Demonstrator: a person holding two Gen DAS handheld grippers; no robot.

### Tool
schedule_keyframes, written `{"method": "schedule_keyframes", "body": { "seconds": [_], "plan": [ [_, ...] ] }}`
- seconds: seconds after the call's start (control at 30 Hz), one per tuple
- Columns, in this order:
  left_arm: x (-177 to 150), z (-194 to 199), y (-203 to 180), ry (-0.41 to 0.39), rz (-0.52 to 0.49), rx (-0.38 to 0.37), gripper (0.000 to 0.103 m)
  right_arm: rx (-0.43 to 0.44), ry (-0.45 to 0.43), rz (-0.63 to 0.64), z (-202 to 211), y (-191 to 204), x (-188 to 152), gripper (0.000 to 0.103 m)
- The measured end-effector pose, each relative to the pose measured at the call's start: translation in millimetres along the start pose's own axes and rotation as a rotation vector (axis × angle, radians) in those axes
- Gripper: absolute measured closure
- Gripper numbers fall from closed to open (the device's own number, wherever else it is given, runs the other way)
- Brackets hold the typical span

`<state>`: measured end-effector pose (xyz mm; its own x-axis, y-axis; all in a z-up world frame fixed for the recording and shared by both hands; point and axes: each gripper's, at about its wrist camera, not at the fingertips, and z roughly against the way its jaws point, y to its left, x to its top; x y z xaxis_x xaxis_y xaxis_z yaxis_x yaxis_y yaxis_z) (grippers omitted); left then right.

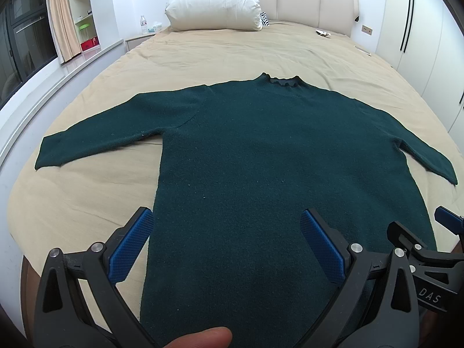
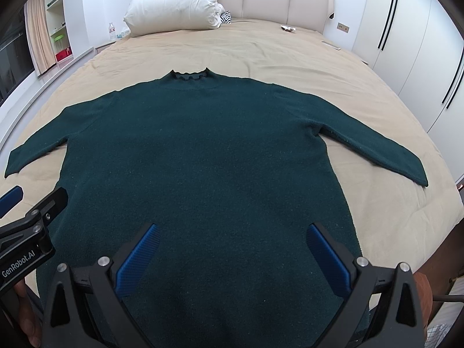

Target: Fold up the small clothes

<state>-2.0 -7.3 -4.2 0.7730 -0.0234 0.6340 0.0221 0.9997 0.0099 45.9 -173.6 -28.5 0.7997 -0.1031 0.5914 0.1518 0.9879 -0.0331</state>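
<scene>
A dark green knitted sweater (image 1: 261, 145) (image 2: 203, 150) lies flat on the bed, collar away from me, both sleeves spread out to the sides. My left gripper (image 1: 227, 217) hovers open over the sweater's lower left part, its left fingertip near the side edge. My right gripper (image 2: 232, 232) is open above the lower right part of the body. Nothing is held between either pair of blue pads. The left gripper's tip (image 2: 11, 197) shows at the left edge of the right wrist view, and the right gripper (image 1: 448, 220) shows at the right edge of the left wrist view.
The bed has a beige sheet (image 1: 203, 58) and a white pillow (image 1: 214, 1) by the padded headboard (image 2: 290, 0). A windowsill with shelves runs along the left (image 1: 84, 43). White wardrobe doors (image 2: 406, 29) stand on the right. Small items (image 2: 288, 29) lie near the headboard.
</scene>
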Motion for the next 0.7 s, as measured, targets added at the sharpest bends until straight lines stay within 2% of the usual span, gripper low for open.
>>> {"method": "schedule_keyframes", "body": {
  "seconds": [0.7],
  "plan": [
    [-3.1,-4.7,2.2,0.005,0.002,-0.010,0.000,0.001,0.004,0.002,-0.3,0.0,-1.4,0.000]
  ]
}}
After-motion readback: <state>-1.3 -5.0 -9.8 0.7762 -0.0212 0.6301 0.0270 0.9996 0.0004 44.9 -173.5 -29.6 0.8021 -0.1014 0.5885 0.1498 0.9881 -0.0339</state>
